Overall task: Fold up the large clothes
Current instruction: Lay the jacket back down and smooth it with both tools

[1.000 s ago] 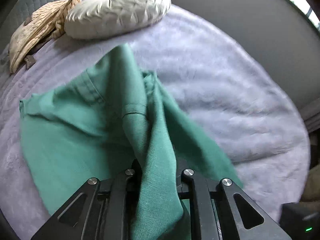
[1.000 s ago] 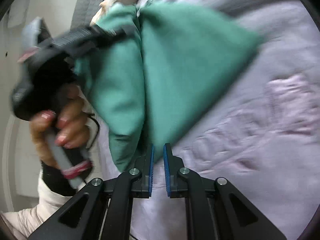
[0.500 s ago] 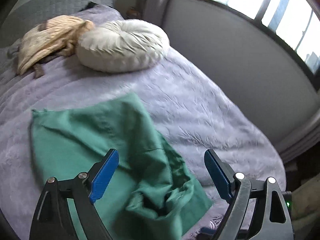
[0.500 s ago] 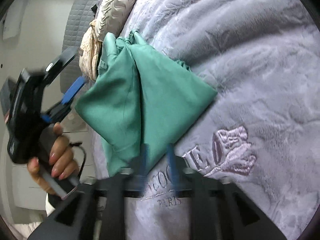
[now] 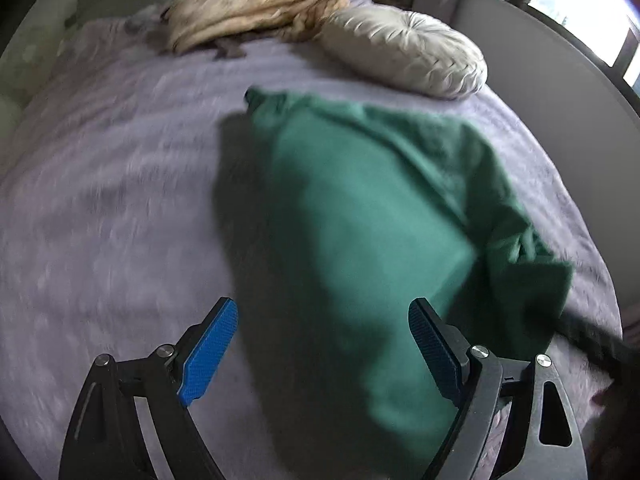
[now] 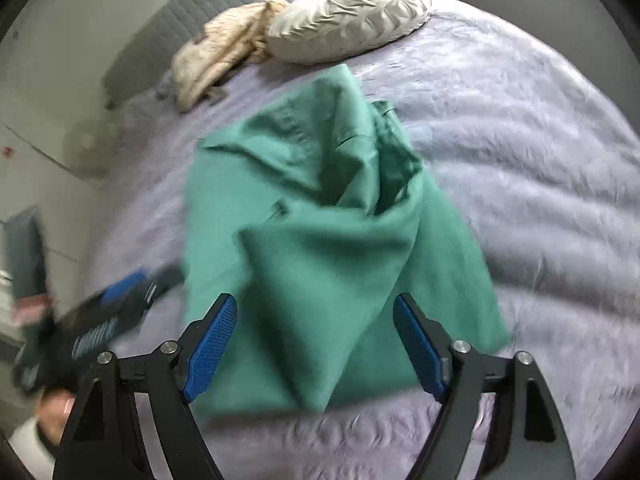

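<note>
Mid-bed on the lilac blanket (image 6: pixel 520 140) lies the green garment (image 6: pixel 320 240), partly folded: a flap doubled over towards the camera, crumpled collar area at its far end, nothing gripping it. Right gripper (image 6: pixel 314 344) hangs over the near edge, tilted steeply down, jaws opening, blue pads clear of the cloth, which shows between and below them w/o contact. Left gripper (image 5: pixel 322 344) also angled down over the bed, jaws spread wide & empty; in its view the garment (image 5: pixel 360 208) sits below the right finger, blanket (image 5: pixel 100 200) under the left one. From the right wrist view the left gripper (image 6: pixel 108 320) is a blur at lower left, beside the garment's left edge, the person's hand (image 6: pixel 56 408) wrapped round its handle. Beyond the garment: round cream cushion (image 6: pixel 352 12), w/ a beige cloth heap (image 6: pixel 220 52) touching it, near the grey quilted headboard (image 6: pixel 172 28).
</note>
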